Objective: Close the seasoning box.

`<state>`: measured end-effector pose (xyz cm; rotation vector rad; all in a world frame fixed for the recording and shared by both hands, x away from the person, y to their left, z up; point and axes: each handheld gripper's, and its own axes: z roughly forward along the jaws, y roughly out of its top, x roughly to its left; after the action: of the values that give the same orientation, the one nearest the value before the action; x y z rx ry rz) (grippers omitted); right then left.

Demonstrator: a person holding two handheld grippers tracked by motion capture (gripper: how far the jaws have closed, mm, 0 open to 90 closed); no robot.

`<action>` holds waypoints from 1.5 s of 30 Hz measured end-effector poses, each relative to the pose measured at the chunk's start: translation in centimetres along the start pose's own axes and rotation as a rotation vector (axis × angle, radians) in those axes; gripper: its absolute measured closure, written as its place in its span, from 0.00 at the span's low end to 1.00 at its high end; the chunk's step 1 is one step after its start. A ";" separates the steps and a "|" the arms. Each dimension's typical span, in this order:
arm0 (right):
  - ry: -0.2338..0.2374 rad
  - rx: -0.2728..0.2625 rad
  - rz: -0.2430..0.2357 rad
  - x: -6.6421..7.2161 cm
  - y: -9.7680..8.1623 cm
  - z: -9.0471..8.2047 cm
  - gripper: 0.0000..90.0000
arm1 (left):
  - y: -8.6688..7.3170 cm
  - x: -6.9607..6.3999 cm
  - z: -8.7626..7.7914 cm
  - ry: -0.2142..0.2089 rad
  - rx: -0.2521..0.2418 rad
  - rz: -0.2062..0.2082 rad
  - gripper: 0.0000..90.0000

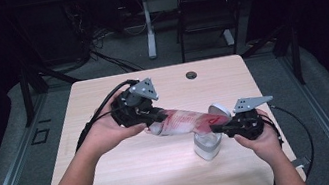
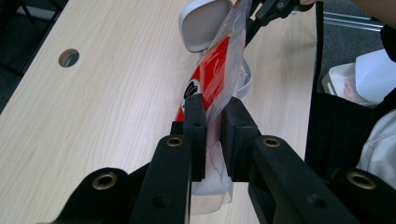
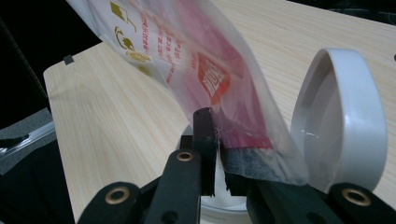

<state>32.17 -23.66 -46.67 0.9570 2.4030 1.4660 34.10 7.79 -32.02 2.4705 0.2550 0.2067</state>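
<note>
Black jaws of the left gripper [image 2: 212, 135] stand nearly together, pinching one end of a red-and-clear plastic pouch [image 2: 215, 77]; in the high view that gripper [image 1: 149, 118] sits toward the middle of the table, and the pouch [image 1: 185, 121] runs from it as a long slanting bridge down to the right gripper [image 1: 226, 125]. There the right gripper [image 3: 218, 154] is likewise clamped narrowly on the pouch's dark-edged lower end [image 3: 219, 70]. Long axis of the pouch thus lies between the two hands, right end lower, hanging directly over a small clear container [image 1: 208, 145] whose white hinged lid [image 3: 343, 121] stands open, upright just beside the pouch's end. I judge the coming move as tipping or feeding the pouch into that container, and the right hand is the nearer one. Its raised lid crowds the far side. Beyond, the wooden table [image 1: 101, 93] has a cable hole [image 1: 191, 75] near its far edge, well apart.
</note>
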 end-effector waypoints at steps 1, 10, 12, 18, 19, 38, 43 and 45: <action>0.000 0.000 0.000 0.0 0.0 0.0 0.95 | 0.0 0.0 0.0 0.000 0.000 0.003 0.91; 0.008 0.011 -0.006 0.1 0.0 -0.3 0.96 | 0.5 -0.1 0.0 -0.002 -0.001 0.010 0.91; 0.010 0.012 -0.005 0.1 -0.1 -0.5 0.97 | 0.6 -0.1 0.0 -0.005 -0.002 0.015 0.91; 0.015 0.013 0.001 0.0 -0.3 -0.9 0.97 | 1.1 -0.2 0.1 -0.008 -0.007 0.025 0.91; 0.020 0.010 0.003 0.0 -0.4 -1.0 0.97 | 1.2 -0.2 0.1 -0.009 -0.007 0.025 0.91; 0.050 0.029 0.022 0.1 -0.8 -1.5 0.99 | 2.2 -0.4 0.2 -0.014 -0.018 0.049 0.91; 0.034 0.016 0.027 0.2 -0.7 -1.2 0.99 | 2.1 -0.4 0.1 -0.011 -0.019 0.048 0.91; 0.030 0.015 0.023 0.2 -0.7 -1.0 0.99 | 2.1 -0.4 0.1 -0.010 -0.019 0.049 0.91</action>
<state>31.24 -24.54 -46.72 0.9762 2.4348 1.4826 34.04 6.02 -30.80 2.4598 0.1876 0.2170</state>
